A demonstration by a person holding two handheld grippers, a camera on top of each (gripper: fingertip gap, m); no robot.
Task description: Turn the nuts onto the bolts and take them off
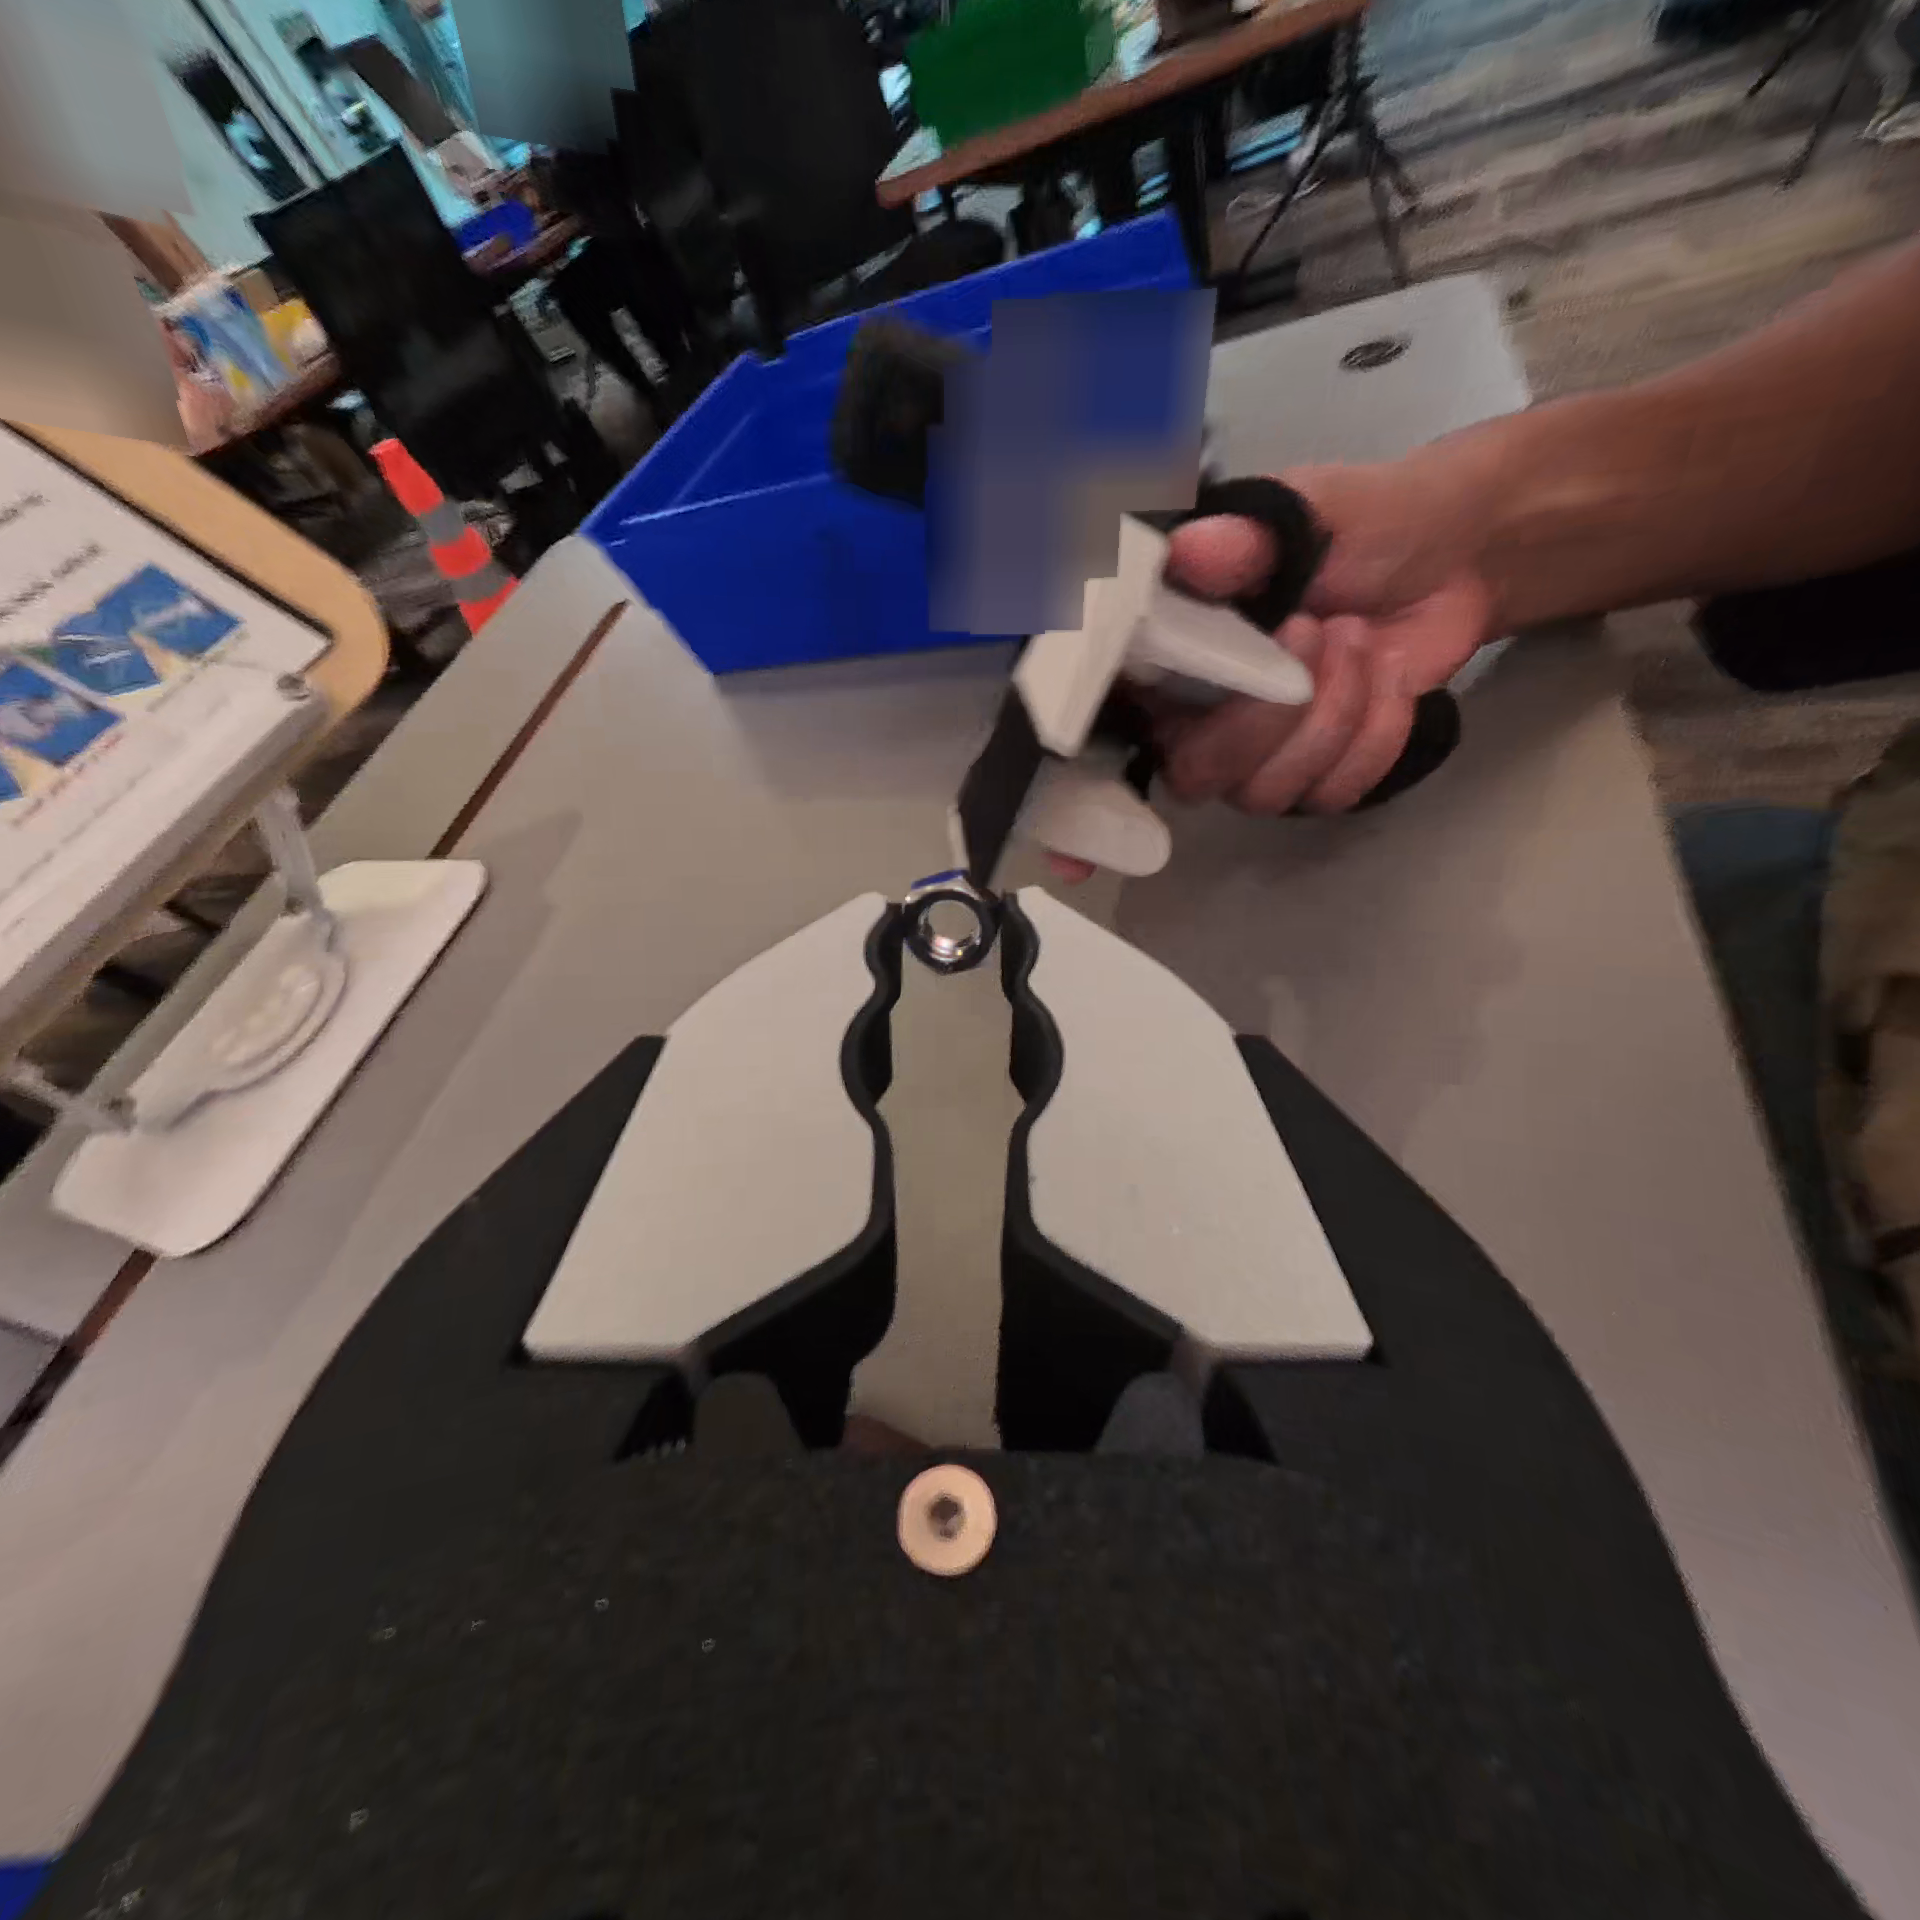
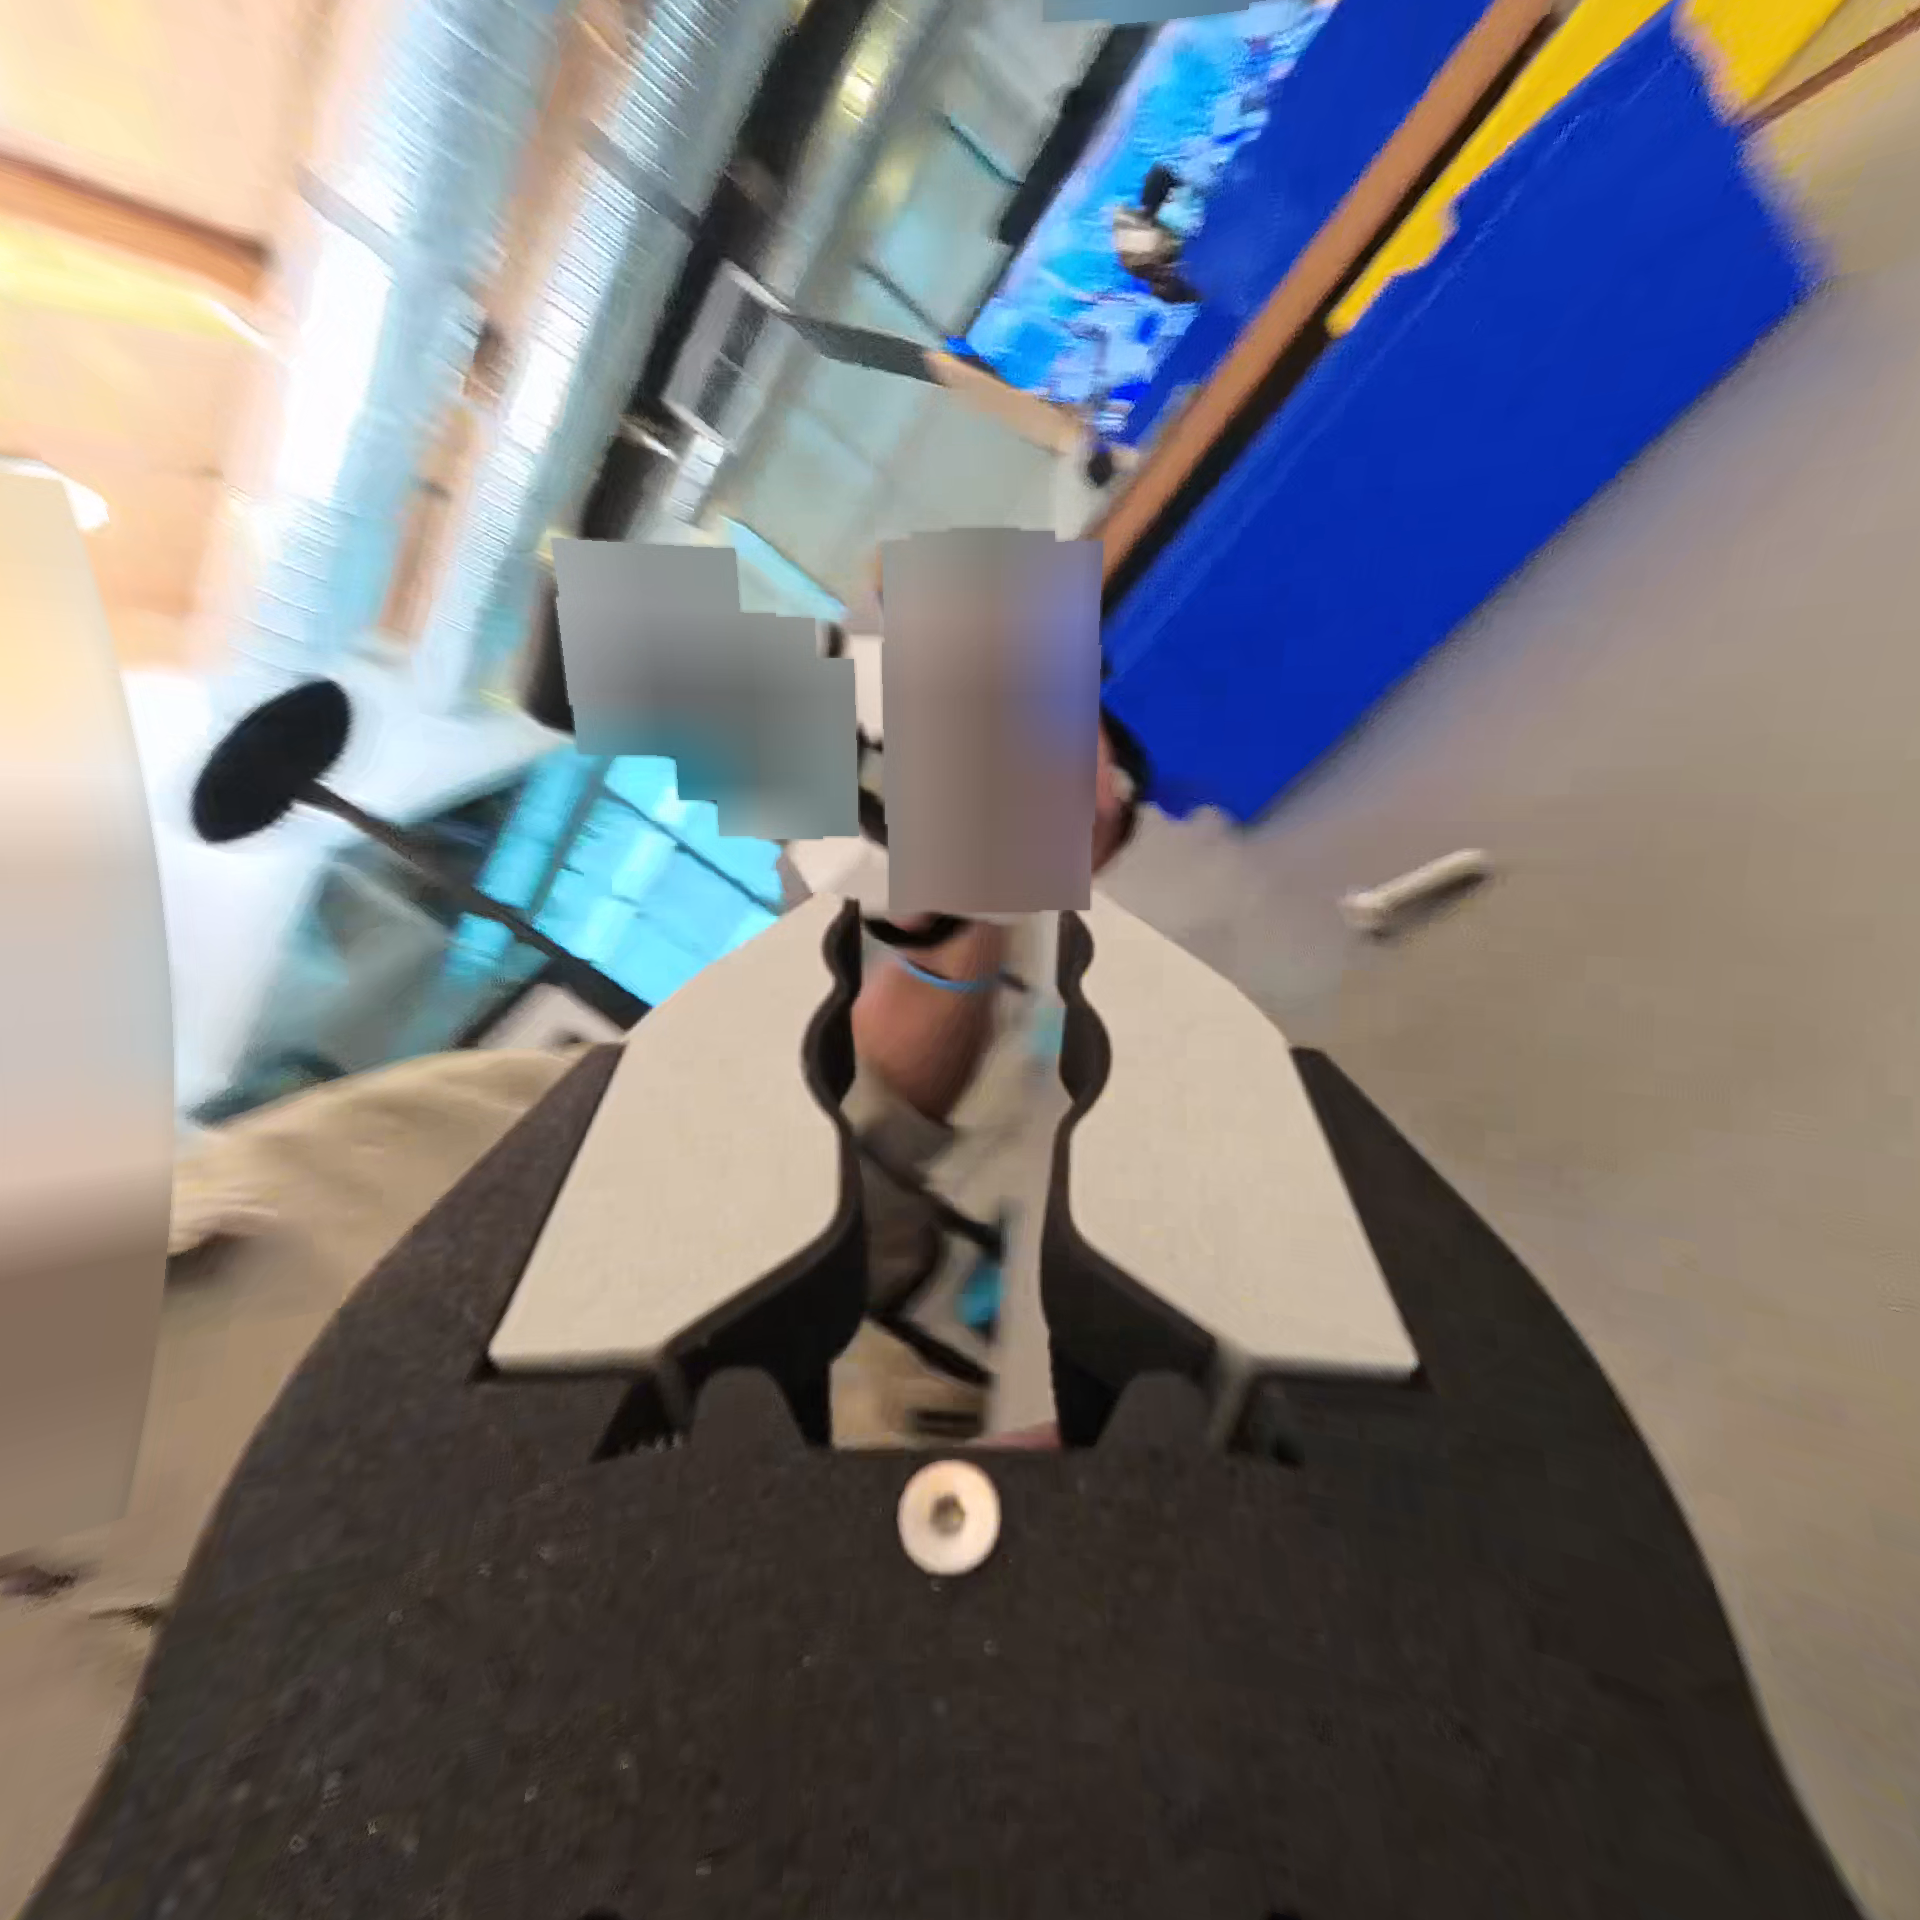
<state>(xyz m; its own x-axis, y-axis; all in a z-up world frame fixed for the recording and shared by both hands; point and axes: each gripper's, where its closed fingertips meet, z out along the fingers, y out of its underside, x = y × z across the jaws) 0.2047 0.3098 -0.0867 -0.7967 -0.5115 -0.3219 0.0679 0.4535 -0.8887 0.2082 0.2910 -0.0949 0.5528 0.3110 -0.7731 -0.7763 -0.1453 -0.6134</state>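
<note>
In the left wrist view my left gripper is shut on a silver hex nut, pinched between its fingertips with the hole facing the camera, above the grey table. My right gripper, held by a person's hand, comes in from the upper right, and its tips sit just beside the nut. In the right wrist view, which is blurred, the right gripper is open with nothing between its fingers. A silver bolt lies loose on the table to its right.
A blue bin stands on the table behind the grippers; it also shows in the right wrist view. A printed sign on a white stand is at the left. An orange cone, chairs and tables are beyond.
</note>
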